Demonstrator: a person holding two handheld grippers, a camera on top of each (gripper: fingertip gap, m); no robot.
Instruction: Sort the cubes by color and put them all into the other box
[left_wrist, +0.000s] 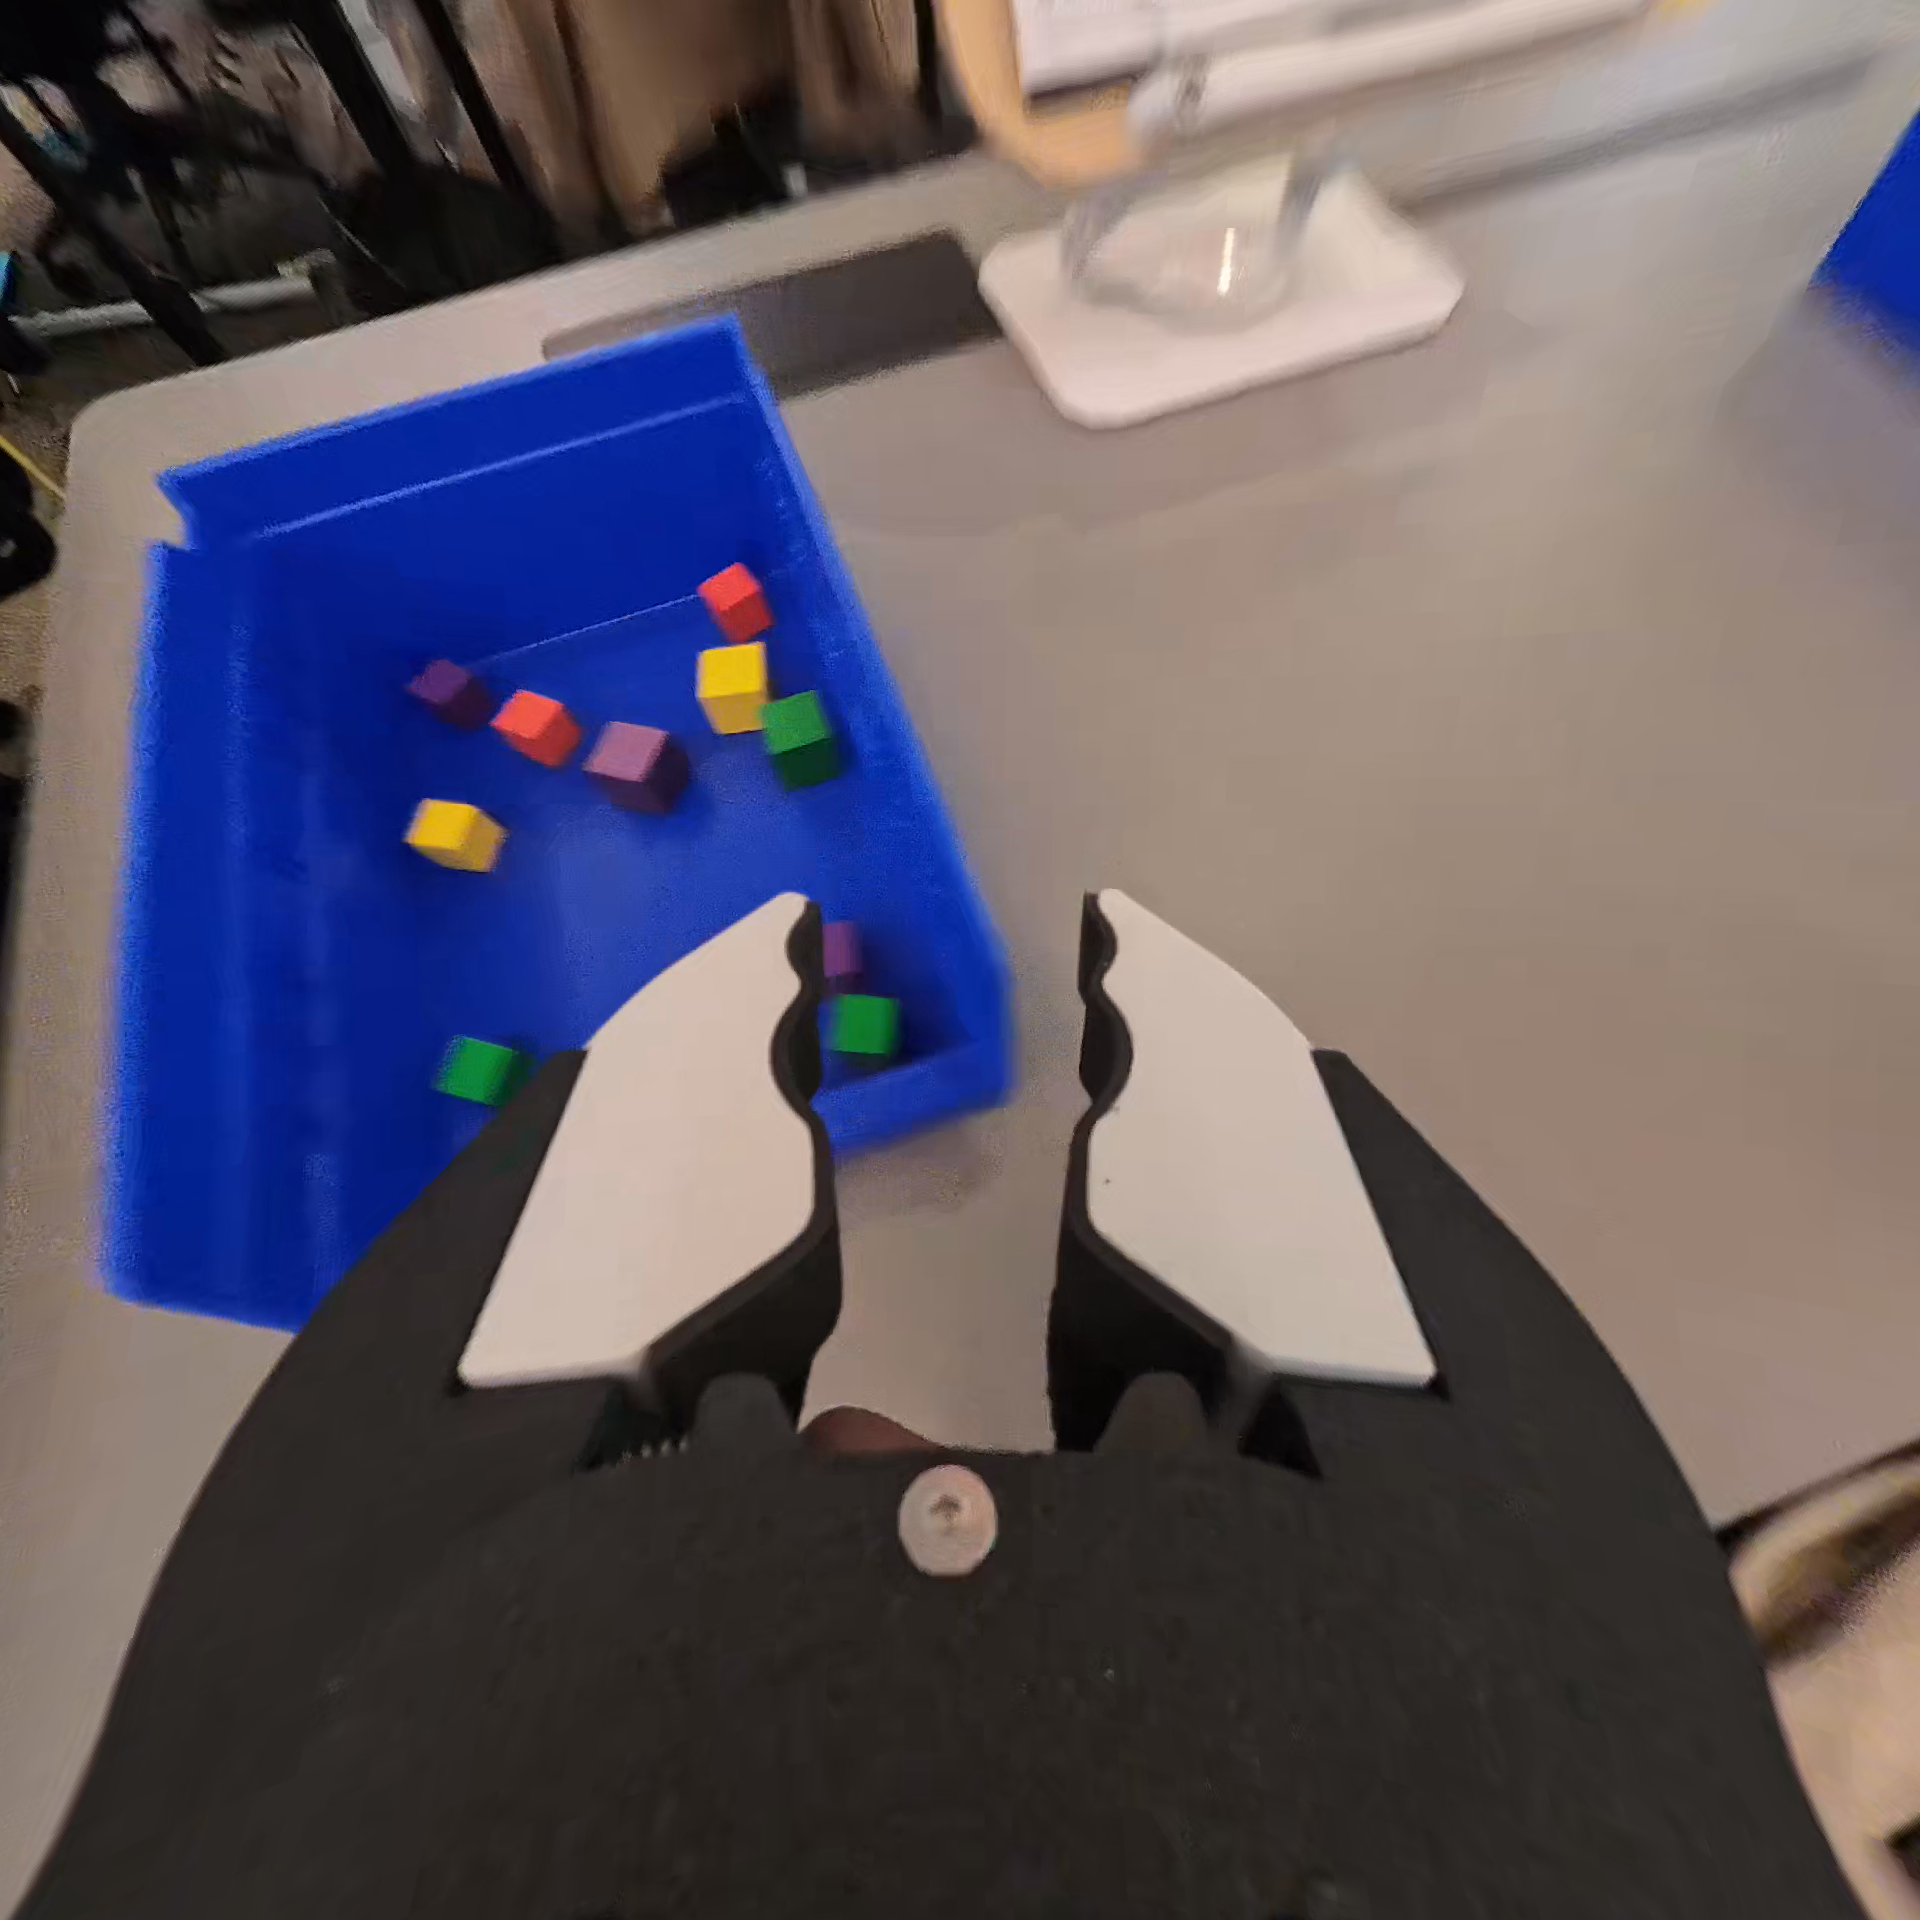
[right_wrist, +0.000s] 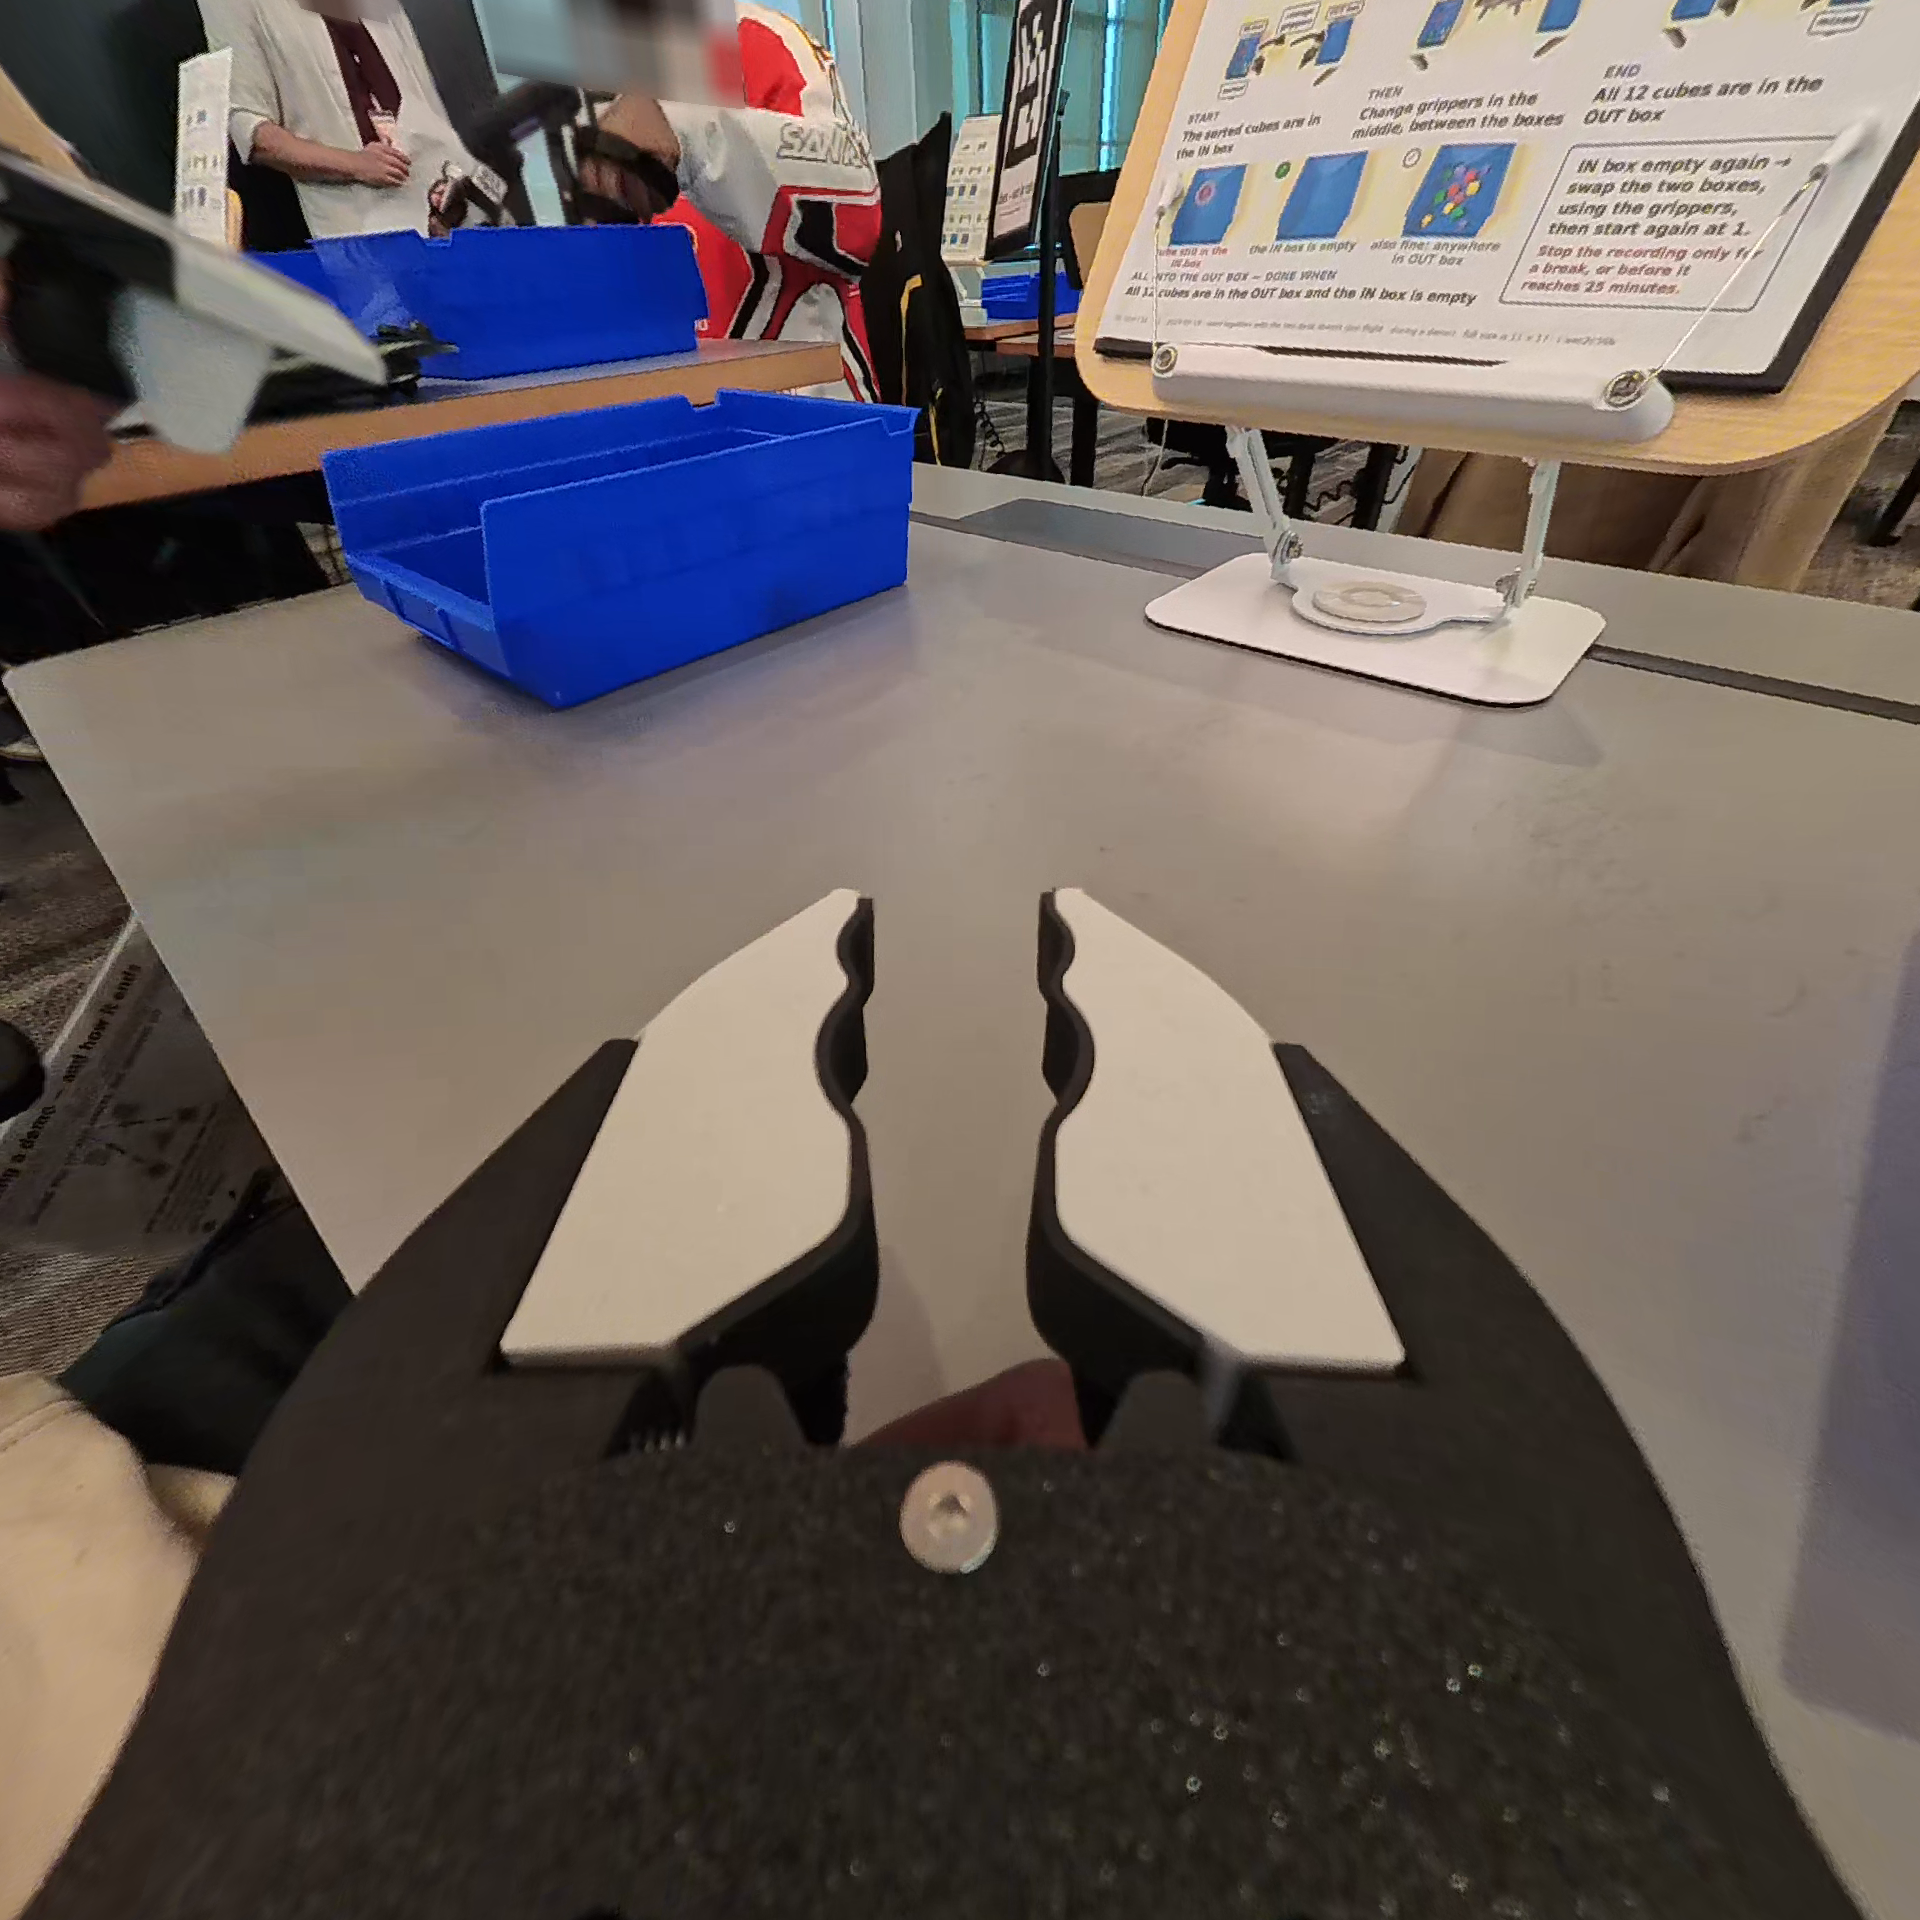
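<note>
In the left wrist view, which is smeared by motion blur, the left gripper (left_wrist: 945, 904) hangs above the grey table (left_wrist: 1351, 779) with its fingers spread and nothing between them, its tips over the near right corner of a blue box (left_wrist: 312, 582). The box holds the cubes scattered loose on its floor: a red cube (left_wrist: 736, 601) by the right wall, a yellow cube (left_wrist: 732, 686) just below it touching a green cube (left_wrist: 798, 736), then a purple cube (left_wrist: 636, 764), a second red cube (left_wrist: 536, 726) and a small purple cube (left_wrist: 449, 691) in a loose row, and another yellow cube (left_wrist: 454, 833) apart to the left. A purple cube in the corner (left_wrist: 842, 951) is half hidden behind the left finger, with a green corner cube (left_wrist: 864, 1023) just below it, and a third green cube (left_wrist: 478, 1070) is partly cut off by the gripper body. At the far right edge a blue shape (left_wrist: 1875, 229) is cropped and too blurred to identify. The white stand base (left_wrist: 1226, 312) is blurred too. In the right wrist view, the right gripper (right_wrist: 956, 904) hovers over bare table (right_wrist: 1351, 883), fingers parted and empty. The same blue box (right_wrist: 623, 540) sits well ahead to the left; its inside is hidden by its walls, so no cubes show. The stand (right_wrist: 1382, 623) carries an instruction sheet (right_wrist: 1507, 177) cropped at the top. The other gripper (right_wrist: 156, 301) intrudes, blurred, at the left edge, its jaws unreadable here.
</note>
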